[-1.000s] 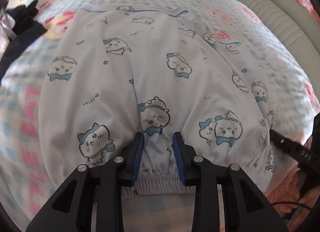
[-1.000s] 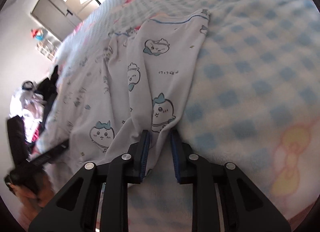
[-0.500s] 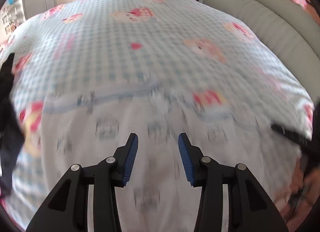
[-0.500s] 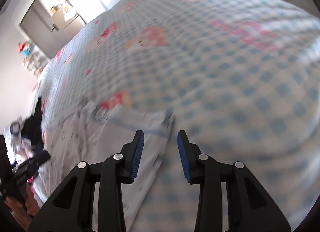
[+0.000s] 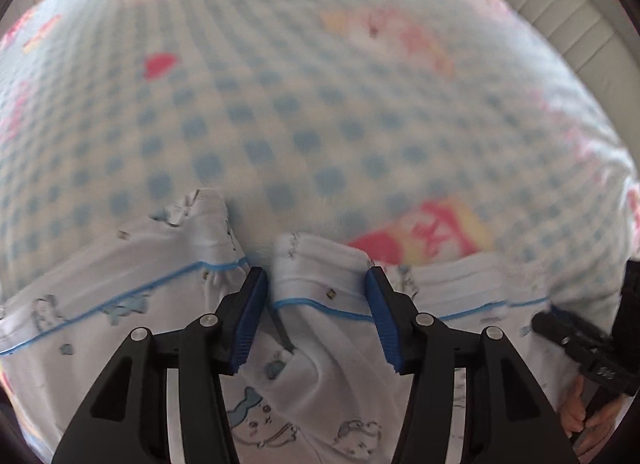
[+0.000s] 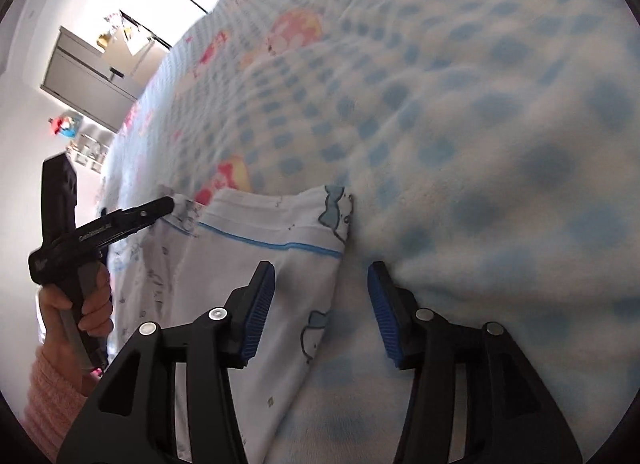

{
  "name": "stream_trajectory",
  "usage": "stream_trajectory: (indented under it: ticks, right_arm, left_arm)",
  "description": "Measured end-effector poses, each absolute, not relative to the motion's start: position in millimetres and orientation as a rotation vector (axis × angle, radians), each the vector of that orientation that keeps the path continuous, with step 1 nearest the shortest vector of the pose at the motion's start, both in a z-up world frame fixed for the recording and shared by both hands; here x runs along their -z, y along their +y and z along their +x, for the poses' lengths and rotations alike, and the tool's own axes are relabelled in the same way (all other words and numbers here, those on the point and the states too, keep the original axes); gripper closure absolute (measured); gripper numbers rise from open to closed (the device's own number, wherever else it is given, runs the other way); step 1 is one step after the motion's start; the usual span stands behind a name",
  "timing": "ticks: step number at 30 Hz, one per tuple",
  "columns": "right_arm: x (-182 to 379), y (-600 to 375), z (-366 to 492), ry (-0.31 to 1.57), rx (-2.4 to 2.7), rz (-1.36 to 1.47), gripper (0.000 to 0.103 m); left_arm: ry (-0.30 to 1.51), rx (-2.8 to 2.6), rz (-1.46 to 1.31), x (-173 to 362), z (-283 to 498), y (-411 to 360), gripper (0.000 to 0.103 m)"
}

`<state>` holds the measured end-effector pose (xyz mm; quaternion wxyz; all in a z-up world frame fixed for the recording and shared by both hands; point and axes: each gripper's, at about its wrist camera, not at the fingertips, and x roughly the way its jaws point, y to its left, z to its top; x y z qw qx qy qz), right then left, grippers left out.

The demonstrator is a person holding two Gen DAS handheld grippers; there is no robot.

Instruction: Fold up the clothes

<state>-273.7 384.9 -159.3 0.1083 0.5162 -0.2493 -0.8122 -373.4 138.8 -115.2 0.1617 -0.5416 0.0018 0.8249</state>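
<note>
Spreading wide over white cartoon-print garment (image 5: 328,348), left gripper (image 5: 318,318), right gripper (image 6: 322,306) likewise released, gingham blanket (image 5: 320,112), no legible writing

This is a bedroom in a home. A bed with a soft blue-checked blanket (image 6: 460,112) printed with pink cartoon figures fills both views. At 2 o'clock in the left wrist view stands a padded grey headboard (image 5: 560,16). At 10 o'clock in the right wrist view are a white cabinet (image 6: 84,76) and a shelf with small toys (image 6: 66,128).
</note>
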Motion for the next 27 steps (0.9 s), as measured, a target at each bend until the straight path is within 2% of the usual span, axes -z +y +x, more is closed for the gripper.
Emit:
stream_trajectory:
  ticks: [1, 2, 3, 4, 5, 6, 8, 13, 20, 22, 24, 25, 27]
  right_arm:
    - [161.2, 380.9, -277.4, -0.727, 2.386, 1.508, 0.046]
    - [162.5, 377.0, -281.1, -0.719, 2.381, 1.493, 0.046]
    - [163.9, 373.1, -284.9, -0.711, 2.376, 1.478, 0.052]
    - [164.3, 369.6, -287.9, -0.691, 2.386, 1.473, 0.060]
    - [164.4, 366.2, -290.8, -0.667, 2.400, 1.470, 0.081]
    - [162.0, 366.1, -290.8, -0.662, 2.407, 1.455, 0.090]
    - [155.7, 367.5, -289.3, -0.662, 2.419, 1.418, 0.095]
    - [110.1, 387.4, -269.3, -0.619, 2.572, 1.231, 0.098]
    - [97.4, 420.9, -249.8, -0.611, 2.669, 1.206, 0.098]
    - [103.7, 426.9, -249.8, -0.631, 2.658, 1.235, 0.098]
    - [119.2, 424.5, -266.2, -0.623, 2.640, 1.337, 0.097]
    - [131.5, 423.7, -272.6, -0.607, 2.636, 1.417, 0.097]
    - [138.3, 417.9, -274.4, -0.528, 2.670, 1.461, 0.093]
  left_arm:
    - [0.031, -2.351, -1.547, 116.3, -373.2, 143.1, 0.056]
    - [0.057, -2.347, -1.549, 117.3, -372.9, 147.4, 0.064]
    - [0.082, -2.342, -1.550, 118.4, -372.6, 151.7, 0.068]
    - [0.108, -2.338, -1.551, 119.4, -372.4, 156.0, 0.080]
    - [0.134, -2.333, -1.552, 120.5, -372.1, 160.3, 0.088]
    - [0.159, -2.328, -1.553, 121.6, -371.8, 164.6, 0.091]
    - [0.191, -2.336, -1.504, 110.2, -369.9, 172.7, 0.093]
    - [0.173, -2.335, -1.352, 70.4, -373.1, 196.0, 0.093]
    - [0.106, -2.296, -1.387, 89.4, -398.1, 216.1, 0.093]
    - [0.162, -2.325, -1.417, 106.9, -405.9, 222.0, 0.091]
    - [0.230, -2.340, -1.493, 124.9, -414.2, 227.2, 0.078]
    - [0.246, -2.345, -1.534, 131.4, -418.1, 227.9, 0.062]
    - [0.142, -2.374, -1.530, 118.9, -417.4, 218.4, 0.060]
